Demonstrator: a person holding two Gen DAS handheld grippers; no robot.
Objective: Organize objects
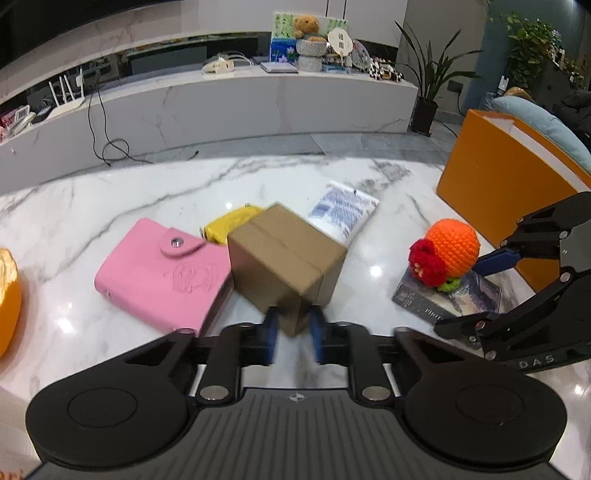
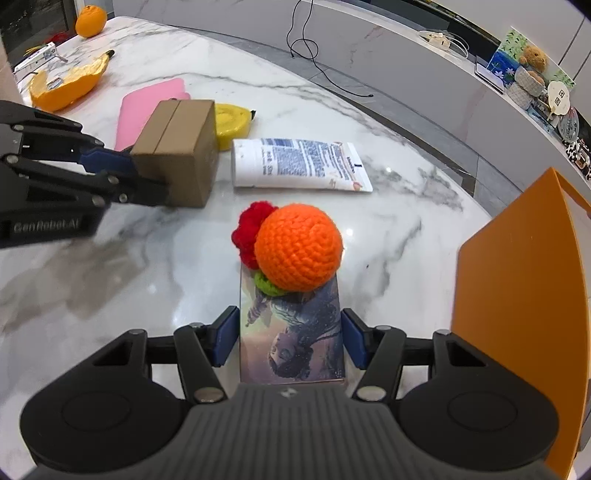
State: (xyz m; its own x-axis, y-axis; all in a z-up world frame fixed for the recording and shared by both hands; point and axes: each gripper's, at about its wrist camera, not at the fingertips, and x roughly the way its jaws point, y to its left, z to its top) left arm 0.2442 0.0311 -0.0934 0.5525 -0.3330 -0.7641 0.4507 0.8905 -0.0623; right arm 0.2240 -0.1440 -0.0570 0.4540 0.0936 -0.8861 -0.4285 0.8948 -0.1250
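Gripping a corner of the single cardboard box [image 1: 284, 258] at frame centre, the left gripper [image 1: 293, 334] has its blue pads clamped on the carton, which sits tilted above the marble table [image 1: 110, 206]; motion blur softens the fingers. In the right wrist view the same box [image 2: 177, 151] appears at upper left, held by the left gripper [image 2: 147, 173] entering from the left edge.

The right gripper [image 2: 290, 339] straddles one illustrated book [image 2: 291, 339] at lower centre. Its pads lie against the book's two long edges, though a firm squeeze cannot be confirmed. One crocheted toy [image 2: 291, 247], with an orange ball, a red tuft and a green base, rests on the book's far end.

Containers: one orange bin [image 2: 517, 295] stands at the right edge; its interior is hidden, so any contents cannot be told. The cardboard box is taped shut.

Loose items on the table, counted: one pink wallet [image 1: 162, 280] just left of the box; one yellow object [image 2: 231, 123] behind the box; one white tube [image 2: 299, 164] lying flat at centre; one piece of orange peel [image 2: 66, 85] and one whole orange [image 2: 90, 20] at upper left.
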